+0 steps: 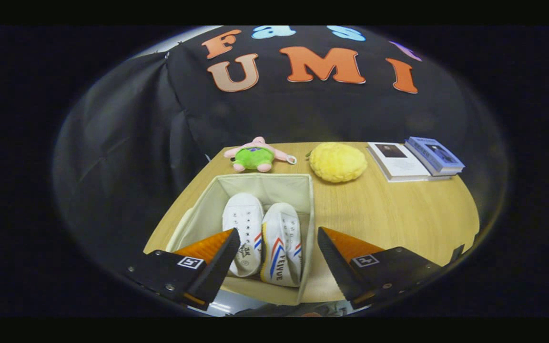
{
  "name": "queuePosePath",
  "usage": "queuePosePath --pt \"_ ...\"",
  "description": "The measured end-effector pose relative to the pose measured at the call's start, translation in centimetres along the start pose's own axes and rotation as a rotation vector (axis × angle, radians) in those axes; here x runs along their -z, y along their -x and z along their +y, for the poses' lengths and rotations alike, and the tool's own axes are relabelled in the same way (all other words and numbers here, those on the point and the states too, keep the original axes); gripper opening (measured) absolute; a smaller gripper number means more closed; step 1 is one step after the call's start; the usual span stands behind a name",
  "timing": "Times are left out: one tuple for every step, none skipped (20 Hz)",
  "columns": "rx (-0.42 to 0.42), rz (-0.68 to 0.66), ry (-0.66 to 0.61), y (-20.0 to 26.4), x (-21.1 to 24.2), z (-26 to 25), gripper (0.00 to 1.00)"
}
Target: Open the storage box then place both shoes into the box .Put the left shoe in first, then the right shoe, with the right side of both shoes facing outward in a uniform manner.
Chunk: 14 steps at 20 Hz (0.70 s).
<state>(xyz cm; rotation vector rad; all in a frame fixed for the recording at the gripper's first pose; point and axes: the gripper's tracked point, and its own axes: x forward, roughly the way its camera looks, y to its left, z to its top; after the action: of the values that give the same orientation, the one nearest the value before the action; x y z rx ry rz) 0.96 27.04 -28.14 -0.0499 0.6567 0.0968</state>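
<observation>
Directly below and between the fingers of the tool (274, 252), 2 shoes (262, 236) lie side by side in the storage box (203, 209), long axes running away from it. Its fingers stand wide apart, gripping nothing.

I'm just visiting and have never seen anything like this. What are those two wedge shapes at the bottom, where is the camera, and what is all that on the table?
The camera rides on a hand-held gripper that a person carries; there is no robot arm. It looks forward along the gripper's two fingers, the wedges you noticed. They stand apart and hold nothing.

Between and just ahead of them sits an open fabric storage box on a wooden table. Two white shoes lie side by side inside it: the left-hand shoe and the right-hand shoe.

Beyond the box lie a green and pink plush toy, a yellow fluffy cushion and some books.
</observation>
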Motion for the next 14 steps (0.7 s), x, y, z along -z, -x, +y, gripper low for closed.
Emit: queuePosePath --pt "0.004 -0.016 -0.002 0.2 -0.8 -0.6 0.97" --pt "0.008 -0.029 -0.006 0.6 -1.5 -1.2 0.97" --pt "0.021 -0.037 -0.011 1.0 -2.2 -2.2 0.97" --pt "0.028 -0.054 -0.023 1.7 -3.1 -3.0 0.97" --pt "0.031 -0.075 -0.036 2.3 -4.2 -3.7 0.97" --pt "0.040 -0.098 -0.046 3.1 -5.3 -4.6 0.97" --pt "0.051 -0.126 -0.053 3.9 -6.6 -5.6 0.97" --pt "0.066 -0.156 -0.056 4.7 -7.8 -6.7 0.97" --pt "0.080 -0.185 -0.061 5.6 -9.0 -7.8 0.97" --pt "0.091 -0.216 -0.070 6.7 -10.1 -8.6 0.97" --pt "0.098 -0.242 -0.073 7.7 -11.3 -9.5 0.97" --pt "0.112 -0.273 -0.070 8.8 -12.5 -10.5 0.97" --pt "0.133 -0.303 -0.062 10.1 -13.7 -11.6 0.97" --pt "0.153 -0.334 -0.049 11.3 -14.7 -12.7 0.97"
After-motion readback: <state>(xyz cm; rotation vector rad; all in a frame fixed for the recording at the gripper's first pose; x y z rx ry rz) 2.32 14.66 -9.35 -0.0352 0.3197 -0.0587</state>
